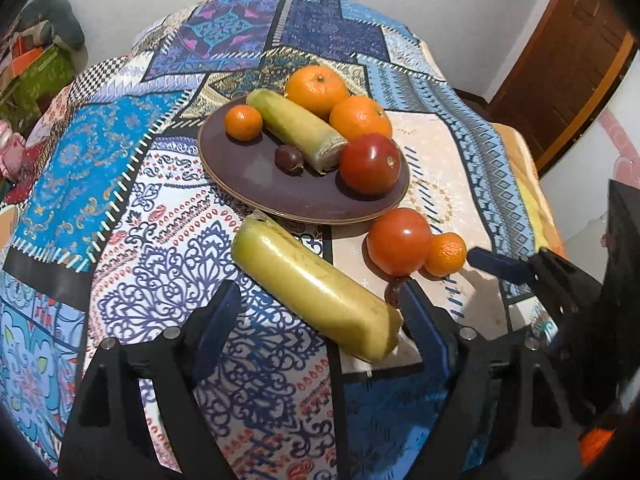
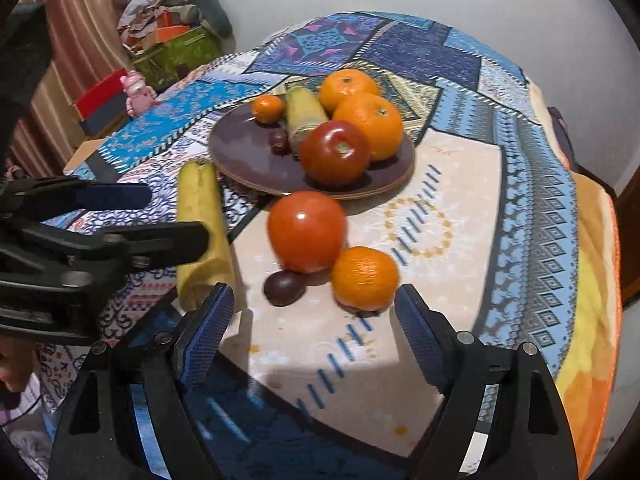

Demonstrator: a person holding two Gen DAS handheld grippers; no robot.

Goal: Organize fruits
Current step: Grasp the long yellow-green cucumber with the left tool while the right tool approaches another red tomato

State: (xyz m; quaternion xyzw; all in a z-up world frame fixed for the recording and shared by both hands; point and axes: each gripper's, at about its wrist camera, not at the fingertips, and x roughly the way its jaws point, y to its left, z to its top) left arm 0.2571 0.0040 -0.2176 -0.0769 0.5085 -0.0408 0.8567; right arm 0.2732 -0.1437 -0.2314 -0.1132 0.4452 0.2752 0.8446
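Observation:
A brown plate [image 1: 256, 184] [image 2: 240, 156] holds two oranges [image 1: 316, 88], a small tangerine [image 1: 243, 121], a yellow-green banana piece [image 1: 296, 128], a red tomato [image 1: 370, 164] and a small dark fruit [image 1: 289, 159]. On the cloth lie a yellow banana piece [image 1: 316, 288] [image 2: 200, 232], a tomato [image 1: 399, 240] [image 2: 306, 232], a tangerine [image 1: 445, 254] [image 2: 365, 278] and a dark fruit [image 2: 283, 288]. My left gripper [image 1: 316, 312] is open, its jaws astride the near end of the banana piece. My right gripper [image 2: 314, 320] is open, just short of the tangerine and dark fruit.
A patchwork cloth [image 1: 120, 184] covers the round table. Boxes and clutter [image 2: 168, 48] and a pink toy [image 2: 136, 90] stand at the far left. A wooden door [image 1: 560, 60] is at the right. The right gripper also shows in the left wrist view [image 1: 520, 268].

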